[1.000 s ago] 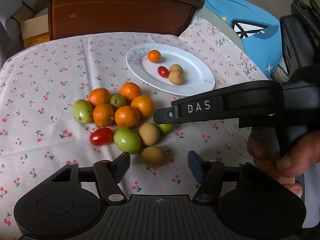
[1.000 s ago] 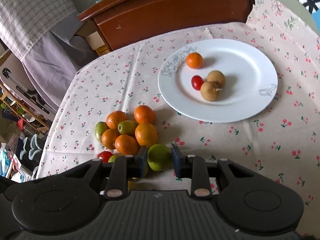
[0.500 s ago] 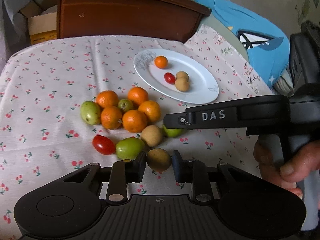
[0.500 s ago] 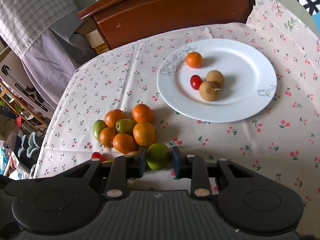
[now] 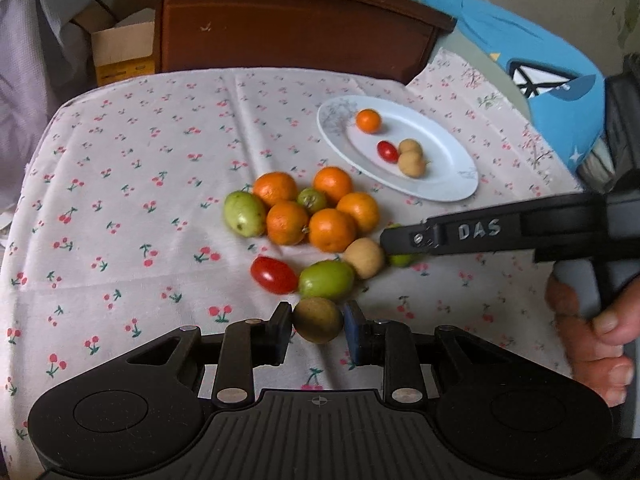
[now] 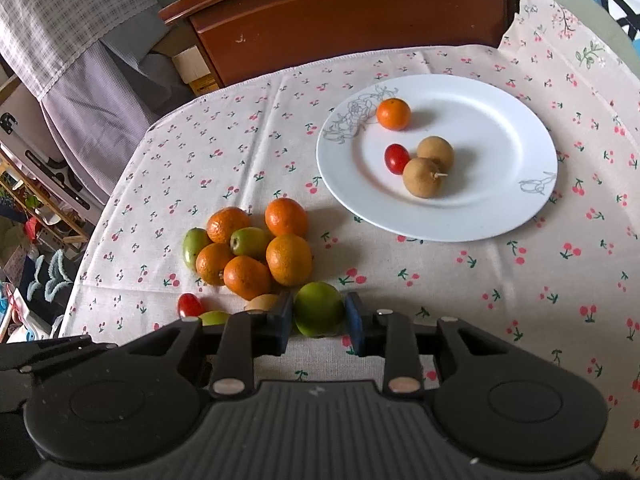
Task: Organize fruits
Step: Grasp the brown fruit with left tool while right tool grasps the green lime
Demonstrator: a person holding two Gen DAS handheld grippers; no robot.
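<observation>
since the white plate [image 6: 500, 216] already carries four sorted fruits, it reads as the drop-off, with the loose pile [image 5: 312, 216] just beside it on the cloth. the right gripper [image 6: 319, 316] pinches a round green fruit [image 6: 319, 314] at the pile's edge. the left gripper [image 5: 318, 320], jaws just closed, clamps a brown fruit [image 5: 318, 319], roundish, no clear long axis.

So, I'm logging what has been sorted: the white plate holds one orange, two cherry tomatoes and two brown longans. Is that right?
Not quite. The white plate holds only one cherry tomato, not two; the second red one still lies on the cloth. The orange and the two brown longans are as you say. The right wrist view shows it.
</observation>
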